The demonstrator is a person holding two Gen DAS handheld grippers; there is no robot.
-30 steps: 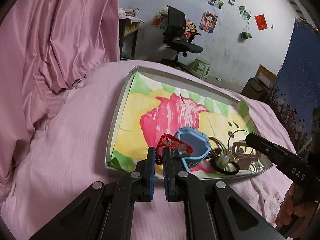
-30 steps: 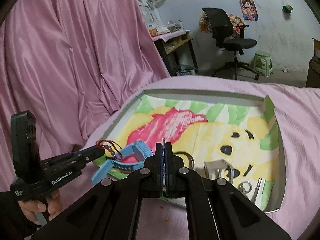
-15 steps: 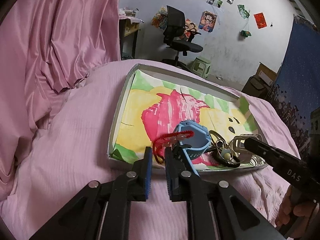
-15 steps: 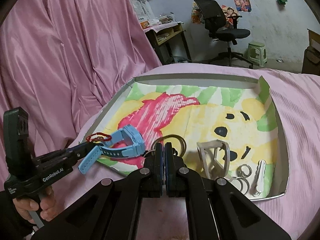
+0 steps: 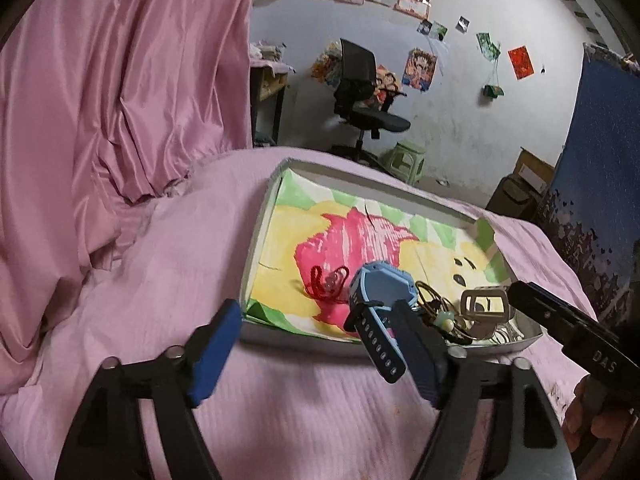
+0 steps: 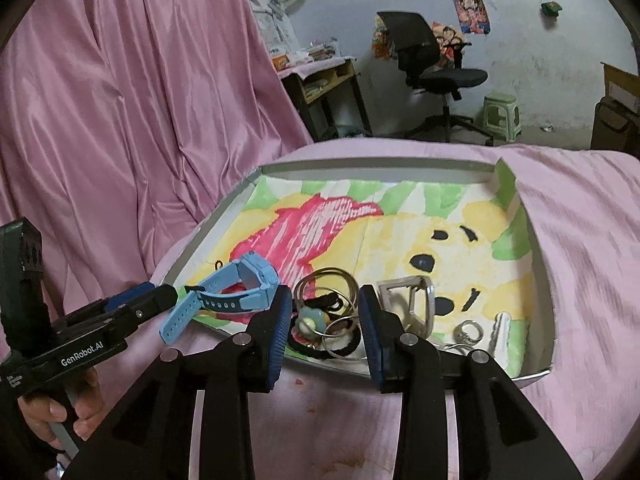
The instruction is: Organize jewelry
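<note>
A grey tray (image 5: 256,264) lined with a painted sheet lies on the pink bedspread. A red bead bracelet (image 5: 326,284) rests loose on the liner. Beside it the light blue watch (image 5: 380,292) sits at the tray's near rim, its strap hanging over the edge by my left gripper's right finger (image 5: 416,352). My left gripper (image 5: 316,312) is opening, its jaws wide and holding nothing. My right gripper (image 6: 324,296) is opening too, just above a pile of rings and hair ties (image 6: 324,320); its pads do not press on them. In the right wrist view the watch (image 6: 240,292) hides most of the bracelet.
A silver buckle-like piece (image 6: 412,304), small rings (image 6: 468,330) and a white clip (image 6: 500,332) lie in the tray's near right corner. A pink curtain (image 5: 100,100) hangs on the left. A desk, an office chair (image 6: 432,60) and a green stool stand beyond the bed.
My left jaws went from shut to wide open; the red bracelet and blue watch dropped from them into the tray's near end. My right jaws also parted, from shut.
</note>
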